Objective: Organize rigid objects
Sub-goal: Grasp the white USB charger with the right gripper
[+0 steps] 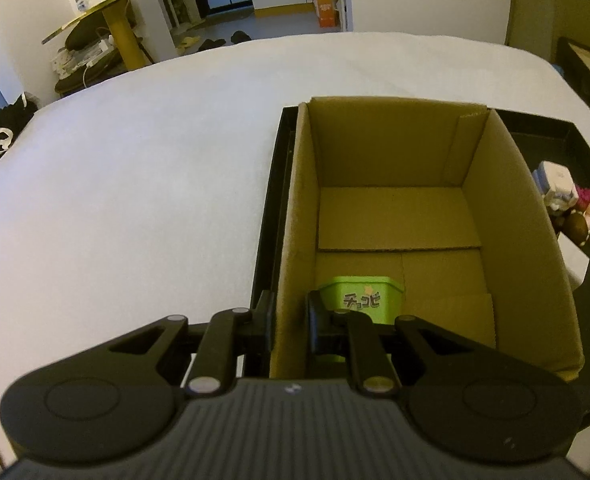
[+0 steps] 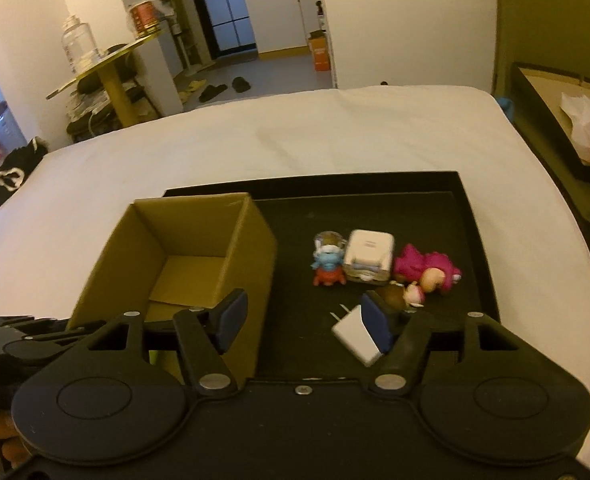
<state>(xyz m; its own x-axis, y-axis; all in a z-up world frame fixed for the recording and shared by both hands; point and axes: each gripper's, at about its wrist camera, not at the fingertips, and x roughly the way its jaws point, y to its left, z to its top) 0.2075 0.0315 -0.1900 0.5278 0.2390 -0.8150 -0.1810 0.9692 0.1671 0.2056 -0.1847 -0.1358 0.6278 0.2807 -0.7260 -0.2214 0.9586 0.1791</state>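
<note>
White charger block (image 2: 357, 340) lies flat on the black tray (image 2: 471, 240), prongs pointing up-left toward the far side, long axis running from those prongs down-right under my right gripper's (image 2: 301, 314) right finger pad (image 2: 377, 322). So the block sits at the right-hand side of the gap rather than centred; jaws are wide apart and hold nothing. Judgement: the right gripper needs a shift to its right before closing, and it is the nearer one for this pick. Just beyond the block: small brown-haired figure (image 2: 403, 294), blue figure (image 2: 327, 266), white box-shaped item (image 2: 369, 256), pink toy (image 2: 427, 266), all clustered. Cardboard box (image 2: 199, 248) stands on the tray to the left of the block, open-topped. My left gripper (image 1: 291, 316) straddles the box's near-left wall, one finger outside, one inside; whether it pinches the wall I cannot tell. Green tub (image 1: 365, 300) rests on the box floor, just beside the inner finger.
</note>
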